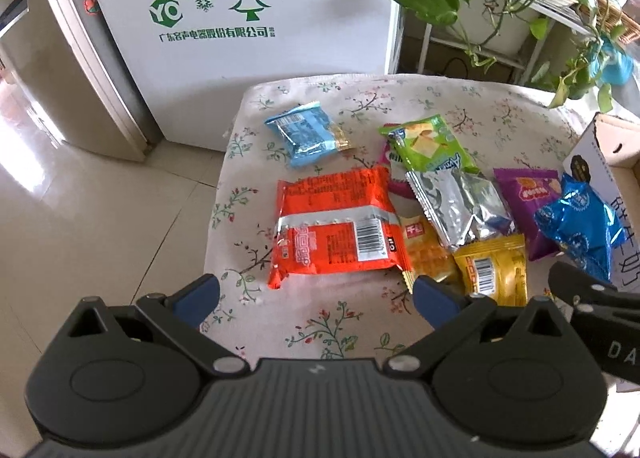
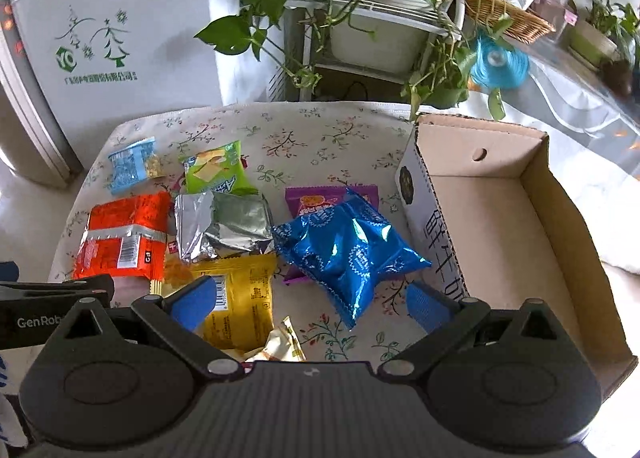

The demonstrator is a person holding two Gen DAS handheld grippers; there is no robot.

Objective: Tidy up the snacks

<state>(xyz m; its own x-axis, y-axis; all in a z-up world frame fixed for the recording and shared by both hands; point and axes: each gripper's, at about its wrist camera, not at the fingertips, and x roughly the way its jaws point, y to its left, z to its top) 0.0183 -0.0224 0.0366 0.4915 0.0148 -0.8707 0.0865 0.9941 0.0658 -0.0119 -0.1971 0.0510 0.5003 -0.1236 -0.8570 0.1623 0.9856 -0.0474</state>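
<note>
Several snack packs lie on the floral tablecloth (image 1: 320, 322). A big orange pack (image 1: 336, 225) is just ahead of my left gripper (image 1: 316, 298), which is open and empty. A light blue pack (image 1: 304, 133), green pack (image 1: 428, 145), silver pack (image 1: 460, 205), yellow pack (image 1: 496, 266), purple pack (image 1: 524, 197) and shiny blue pack (image 1: 576, 221) lie further off. My right gripper (image 2: 310, 302) is open and empty, with the shiny blue pack (image 2: 348, 250) just ahead between its fingers and the yellow pack (image 2: 244, 298) by its left finger. An empty cardboard box (image 2: 500, 225) stands at the right.
A white fridge (image 1: 240, 17) stands behind the table at the left. Potted plants on a white rack (image 2: 360, 17) stand behind. The table's left edge drops to a tiled floor (image 1: 100, 209). A small cream pack (image 2: 280, 346) lies near my right gripper.
</note>
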